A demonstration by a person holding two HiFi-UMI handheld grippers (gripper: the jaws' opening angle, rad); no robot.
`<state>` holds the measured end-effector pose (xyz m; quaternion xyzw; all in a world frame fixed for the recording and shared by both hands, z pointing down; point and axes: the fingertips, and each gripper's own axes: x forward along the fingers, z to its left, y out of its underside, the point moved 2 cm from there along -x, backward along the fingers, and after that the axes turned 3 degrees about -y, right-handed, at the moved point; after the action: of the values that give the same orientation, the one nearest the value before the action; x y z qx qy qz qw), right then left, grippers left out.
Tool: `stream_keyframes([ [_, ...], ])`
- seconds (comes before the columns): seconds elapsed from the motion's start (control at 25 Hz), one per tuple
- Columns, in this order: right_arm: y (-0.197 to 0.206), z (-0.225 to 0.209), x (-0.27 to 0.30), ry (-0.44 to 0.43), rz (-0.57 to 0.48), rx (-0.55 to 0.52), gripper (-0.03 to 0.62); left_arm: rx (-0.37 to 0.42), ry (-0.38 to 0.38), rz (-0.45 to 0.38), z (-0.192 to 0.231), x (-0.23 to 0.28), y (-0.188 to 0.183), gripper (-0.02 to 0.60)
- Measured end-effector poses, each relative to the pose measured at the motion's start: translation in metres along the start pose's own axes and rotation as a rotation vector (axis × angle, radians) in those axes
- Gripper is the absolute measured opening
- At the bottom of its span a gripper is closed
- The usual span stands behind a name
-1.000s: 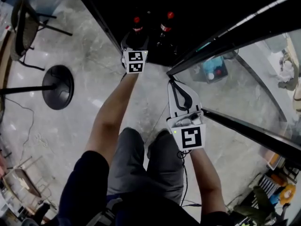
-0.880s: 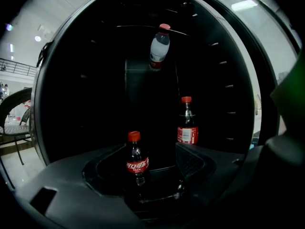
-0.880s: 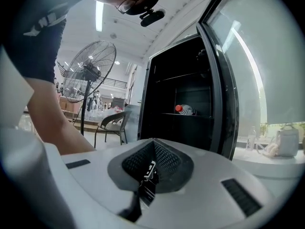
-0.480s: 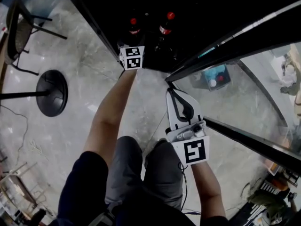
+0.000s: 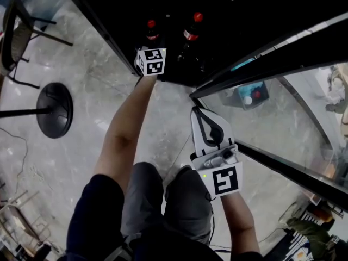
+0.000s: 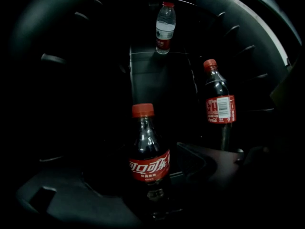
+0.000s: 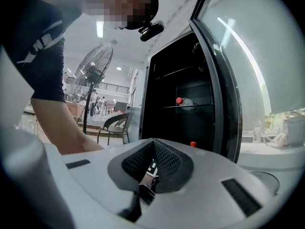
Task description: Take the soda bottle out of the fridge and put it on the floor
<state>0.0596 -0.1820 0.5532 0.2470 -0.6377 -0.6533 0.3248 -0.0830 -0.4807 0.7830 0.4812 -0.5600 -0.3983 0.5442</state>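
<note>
A soda bottle [image 6: 149, 161] with a red cap and red label stands upright in the dark fridge. It is straight ahead in the left gripper view, between my left gripper's [image 6: 143, 192] dark jaws. Those jaws have just been opening and stand wide, their pads off the bottle. In the head view the marker cube [image 5: 151, 61] sits at the fridge mouth, just below that bottle's cap [image 5: 150, 24]. My right gripper [image 5: 197, 103] hangs outside by the door's edge, white jaws shut on nothing.
A second soda bottle [image 6: 219, 104] stands further right and back, and a water bottle [image 6: 165, 27] stands on a shelf above. The open glass door [image 5: 283, 107] runs along the right. A round black stand base [image 5: 54, 109] and a chair [image 5: 16, 31] are on the stone floor at left.
My left gripper has pushed further into the fridge towards the left bottle. The right gripper has sunk a little beside the door.
</note>
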Motion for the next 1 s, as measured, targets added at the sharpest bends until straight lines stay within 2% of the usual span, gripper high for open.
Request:
stream_keyframes([
  [0.16,0.006,0.000,0.001,-0.001,-0.004,0.015,0.018,-0.001,-0.021,-0.018,0.001,0.006,-0.001,0.327],
  [0.32,0.012,0.000,0.001,-0.005,-0.003,0.022,0.018,0.029,-0.073,-0.017,0.006,0.007,0.003,0.321],
  [0.48,0.019,-0.003,0.002,0.000,0.005,0.031,0.018,0.009,-0.075,-0.015,0.007,0.009,0.003,0.311],
  [0.76,0.025,-0.001,-0.002,-0.001,0.017,0.018,0.018,0.009,-0.028,0.012,0.004,-0.001,0.005,0.305],
  [1.0,0.029,-0.002,-0.001,0.006,0.024,-0.005,0.018,0.050,0.037,-0.063,-0.004,-0.025,-0.019,0.302],
])
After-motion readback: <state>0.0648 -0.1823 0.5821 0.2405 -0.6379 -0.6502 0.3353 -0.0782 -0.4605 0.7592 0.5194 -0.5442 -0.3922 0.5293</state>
